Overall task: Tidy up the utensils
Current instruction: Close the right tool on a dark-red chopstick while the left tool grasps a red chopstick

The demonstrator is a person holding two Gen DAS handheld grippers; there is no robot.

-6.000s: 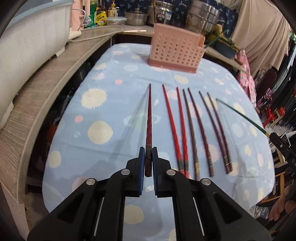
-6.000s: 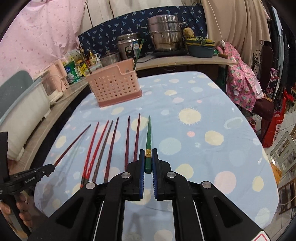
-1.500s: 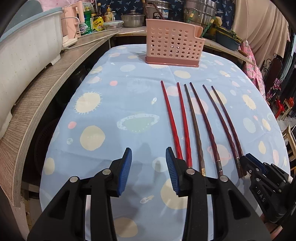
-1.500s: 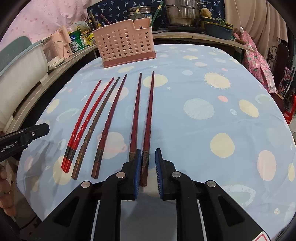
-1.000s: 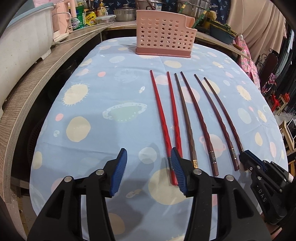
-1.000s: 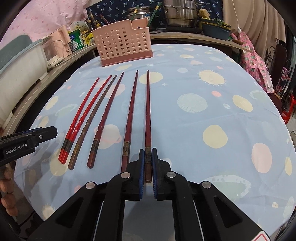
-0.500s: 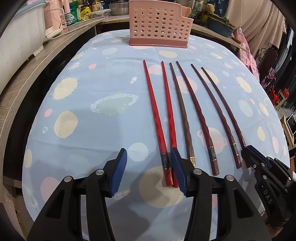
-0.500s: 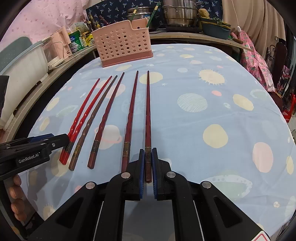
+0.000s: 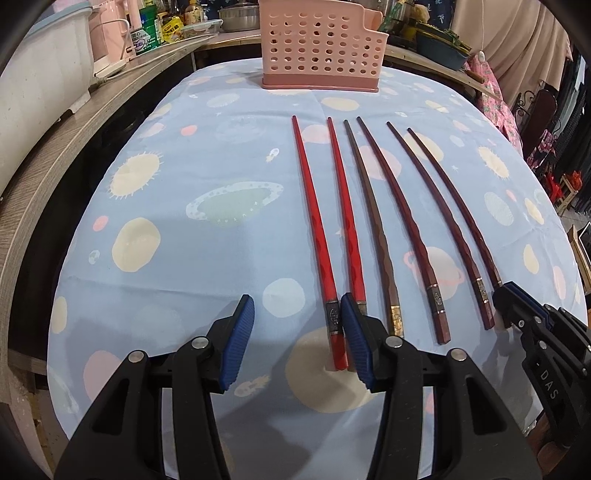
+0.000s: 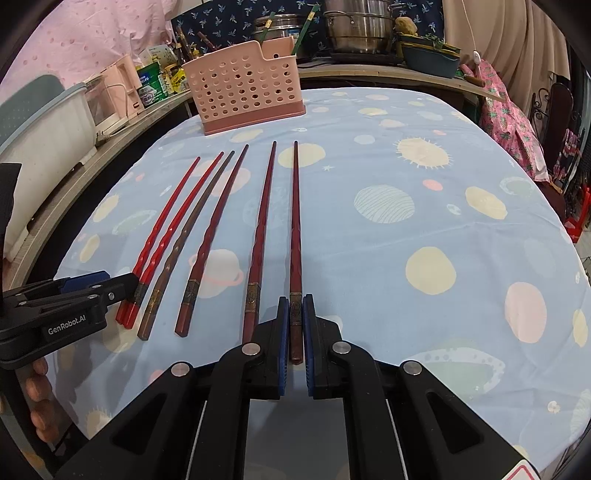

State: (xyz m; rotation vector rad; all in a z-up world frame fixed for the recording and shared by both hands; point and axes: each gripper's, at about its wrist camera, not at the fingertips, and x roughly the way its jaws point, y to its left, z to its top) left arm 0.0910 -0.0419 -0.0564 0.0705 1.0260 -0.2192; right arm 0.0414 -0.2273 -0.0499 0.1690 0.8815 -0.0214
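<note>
Blue cloth printed with planets and suns (image 9: 207, 229) covers the table, and a wooden counter with bottles and pots runs round its far edge. From the left wrist view, six chopsticks lie side by side, tips toward 12 o'clock: two bright red chopsticks (image 9: 314, 225), one brown chopstick (image 9: 373, 221) and three dark red chopsticks (image 9: 402, 218). At 12 o'clock the pink perforated basket (image 9: 317, 44) stands upright on the cloth; its contents cannot be made out from this angle. The left gripper (image 9: 297, 336) is spread wide, its right pad just beside the butt ends of the red pair, its left pad over bare cloth. At 4 o'clock the right gripper (image 9: 517, 302) sits at the butt of the outermost dark red stick. From the right wrist view, the same six sticks fan toward 11 and 12 o'clock. The right gripper (image 10: 293, 325) is closed narrowly on the rightmost dark red chopstick (image 10: 295, 229), clamping its butt end, with the shaft still lying along the cloth. The basket (image 10: 243, 88) at 11 o'clock holds two green chopsticks (image 10: 303, 27) leaning out of its right part, and perhaps darker sticks at its left, though those may stand behind it. The left gripper (image 10: 92, 288) appears at 9 o'clock.
</note>
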